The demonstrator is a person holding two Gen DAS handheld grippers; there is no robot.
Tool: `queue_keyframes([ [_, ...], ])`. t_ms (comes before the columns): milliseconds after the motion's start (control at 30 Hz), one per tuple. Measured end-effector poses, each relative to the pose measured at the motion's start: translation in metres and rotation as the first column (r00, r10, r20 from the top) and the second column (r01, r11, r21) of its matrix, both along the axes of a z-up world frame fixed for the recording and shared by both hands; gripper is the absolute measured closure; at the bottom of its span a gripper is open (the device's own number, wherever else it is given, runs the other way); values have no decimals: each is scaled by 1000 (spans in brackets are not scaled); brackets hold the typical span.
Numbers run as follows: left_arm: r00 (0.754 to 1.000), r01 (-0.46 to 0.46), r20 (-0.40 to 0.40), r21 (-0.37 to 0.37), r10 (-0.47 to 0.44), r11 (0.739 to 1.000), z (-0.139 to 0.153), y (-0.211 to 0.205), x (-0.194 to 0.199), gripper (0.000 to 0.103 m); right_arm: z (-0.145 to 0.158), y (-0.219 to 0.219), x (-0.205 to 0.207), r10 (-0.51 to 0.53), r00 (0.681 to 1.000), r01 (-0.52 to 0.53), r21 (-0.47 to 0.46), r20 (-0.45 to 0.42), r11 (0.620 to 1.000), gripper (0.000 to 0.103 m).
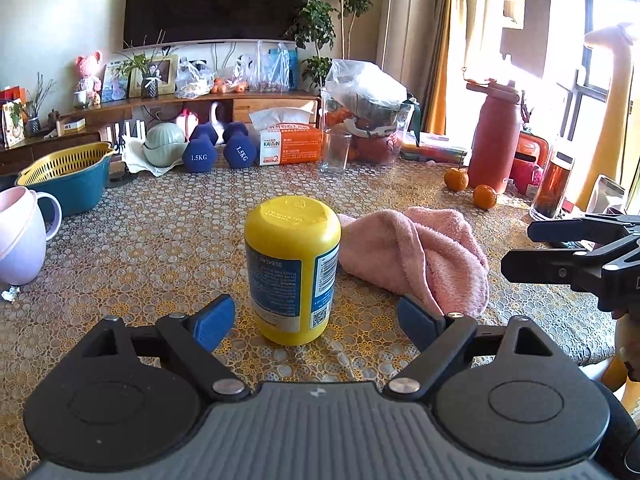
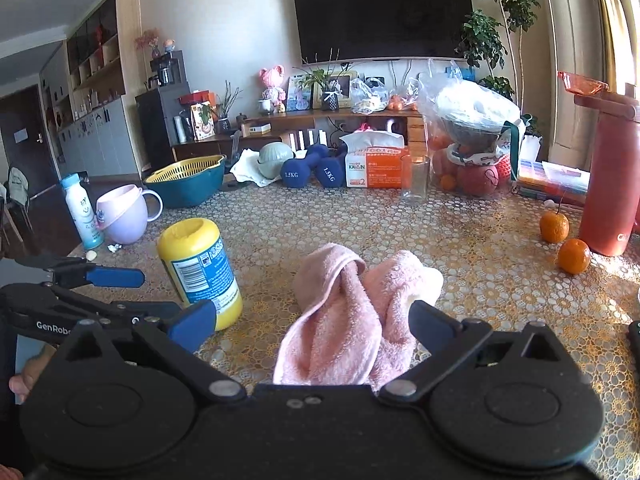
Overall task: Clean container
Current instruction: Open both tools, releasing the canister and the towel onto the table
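A yellow container [image 1: 292, 268] with a blue-and-white label stands on the patterned table, closed end up and label text upside down. My left gripper [image 1: 316, 324] is open, its blue pads on either side of the container's foot and not touching it. A crumpled pink towel [image 1: 416, 252] lies just right of the container. In the right wrist view the towel [image 2: 348, 312] lies between the open fingers of my right gripper [image 2: 314, 326], and the container [image 2: 200, 268] stands to the left. The right gripper [image 1: 518, 250] also shows at the left wrist view's right edge, and the left gripper [image 2: 152, 292] at the right wrist view's left edge.
A pink mug [image 2: 124, 216], a white bottle [image 2: 82, 212] and a blue basin with a yellow strainer [image 2: 188, 180] stand at the left. Dumbbells [image 1: 218, 150], a tissue box [image 1: 288, 140] and a glass [image 1: 336, 150] line the back. A red flask [image 2: 608, 176] and two oranges [image 2: 574, 256] sit at the right.
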State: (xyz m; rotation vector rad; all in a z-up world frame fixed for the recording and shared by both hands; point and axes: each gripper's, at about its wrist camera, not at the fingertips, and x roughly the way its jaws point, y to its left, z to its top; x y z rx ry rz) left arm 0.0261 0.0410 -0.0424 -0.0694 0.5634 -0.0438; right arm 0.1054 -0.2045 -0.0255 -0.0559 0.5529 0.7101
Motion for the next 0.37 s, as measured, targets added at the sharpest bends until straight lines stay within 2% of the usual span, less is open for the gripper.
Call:
queue_keyframes([
  [367, 999, -2, 43, 46, 0, 999, 11, -15, -16, 14, -1, 1, -24, 8, 1000, -8, -16, 27, 1000, 0],
])
